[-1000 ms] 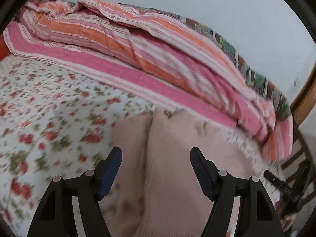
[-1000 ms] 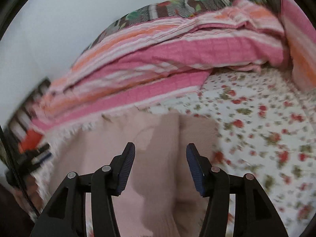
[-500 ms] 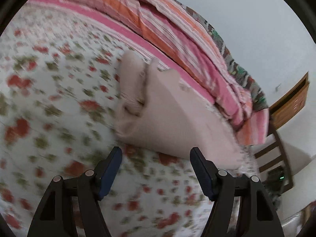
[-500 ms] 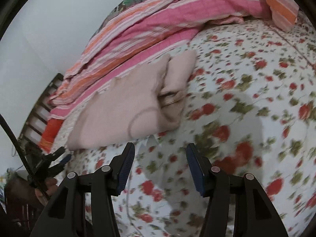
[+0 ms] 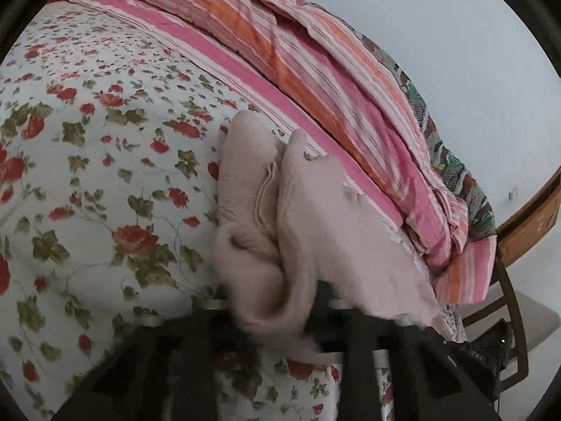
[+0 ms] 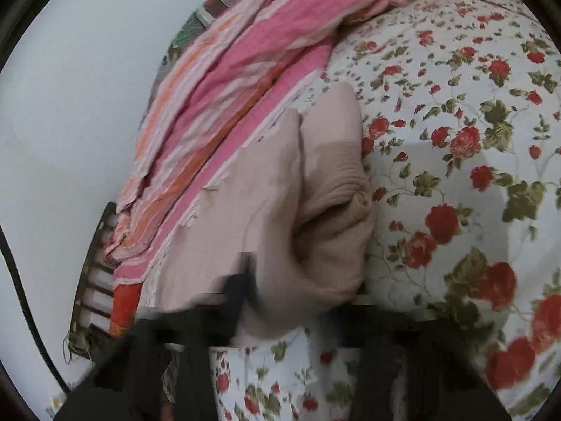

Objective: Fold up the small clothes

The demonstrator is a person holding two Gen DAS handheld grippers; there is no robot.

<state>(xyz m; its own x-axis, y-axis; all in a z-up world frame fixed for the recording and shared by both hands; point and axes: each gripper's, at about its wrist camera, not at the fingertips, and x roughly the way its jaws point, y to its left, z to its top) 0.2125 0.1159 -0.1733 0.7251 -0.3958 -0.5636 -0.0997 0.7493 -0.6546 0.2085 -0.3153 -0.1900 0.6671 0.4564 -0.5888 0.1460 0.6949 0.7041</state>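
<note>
A pale pink knitted garment (image 5: 322,217) lies folded on the floral bed sheet (image 5: 87,175), beside the striped blanket. My left gripper (image 5: 277,319) is at its near edge, jaws closing, with a bunched fold of the cloth pinched between the blurred dark fingers (image 5: 326,301). In the right wrist view the same garment (image 6: 280,193) rises from the sheet (image 6: 455,140) into my right gripper (image 6: 298,308), whose jaws are closing on the gathered near edge. The pads of both grippers are hidden by cloth and motion blur.
A pink and orange striped blanket (image 5: 298,52) is heaped along the bed's far side against a pale wall (image 6: 70,122). A wooden chair (image 5: 508,315) and wooden furniture (image 5: 533,217) stand past the bed's end. Dark slats (image 6: 94,280) show at the left.
Both grippers stood open above the sheet short of the garment; now they have dropped to its near edge and closed on the cloth, which is bunched and lifted between the fingers.
</note>
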